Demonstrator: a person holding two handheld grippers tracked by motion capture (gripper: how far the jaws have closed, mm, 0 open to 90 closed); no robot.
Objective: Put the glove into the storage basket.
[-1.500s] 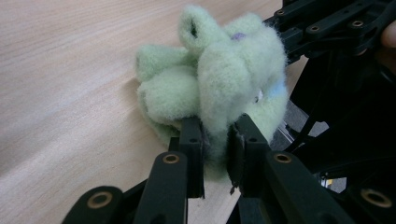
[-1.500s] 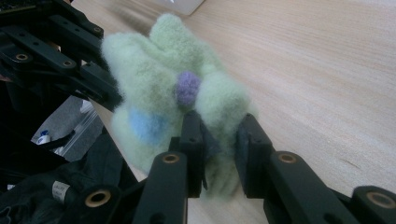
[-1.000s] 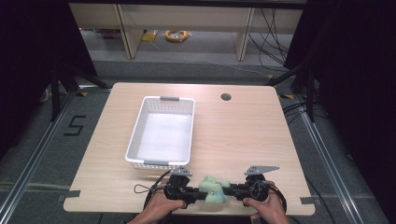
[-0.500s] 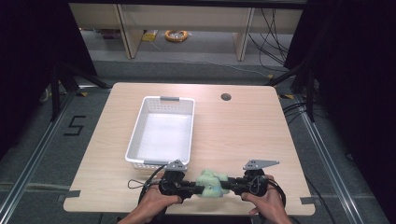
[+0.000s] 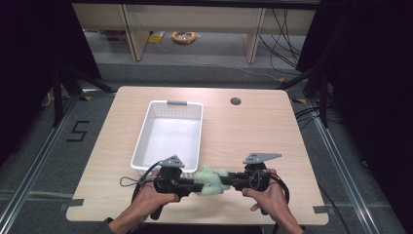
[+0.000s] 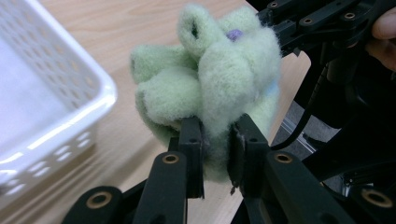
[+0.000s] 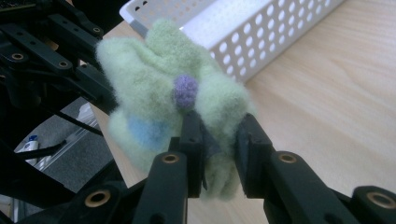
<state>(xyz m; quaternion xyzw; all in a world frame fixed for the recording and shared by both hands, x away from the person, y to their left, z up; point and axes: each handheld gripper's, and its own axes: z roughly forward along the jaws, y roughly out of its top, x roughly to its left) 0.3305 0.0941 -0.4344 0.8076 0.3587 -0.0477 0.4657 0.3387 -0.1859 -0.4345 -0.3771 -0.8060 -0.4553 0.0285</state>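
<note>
Green fleece bundle [image 5: 210,180] sits near the table's [image 5: 272,131] front edge, by the white basket's [image 5: 168,104] near end, between both grippers. Left gripper view: left gripper [image 6: 215,154] pinches the fleece. Right gripper view: right gripper [image 7: 219,151] clamps the fleece's other side.

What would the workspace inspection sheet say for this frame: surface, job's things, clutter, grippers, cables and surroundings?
Surface: wooden table, round hole near the far edge.
Job's things: fuzzy green toy held off the table near its front edge; white perforated basket beyond it, nothing inside.
Clutter: nothing seen.
Grippers: left gripper and right gripper each shut on the toy, from opposite sides.
Cables: black cable loops from the left gripper over the table.
Surroundings: shelf frame behind, yellow coil on the floor, dark curtains at the sides.
</note>
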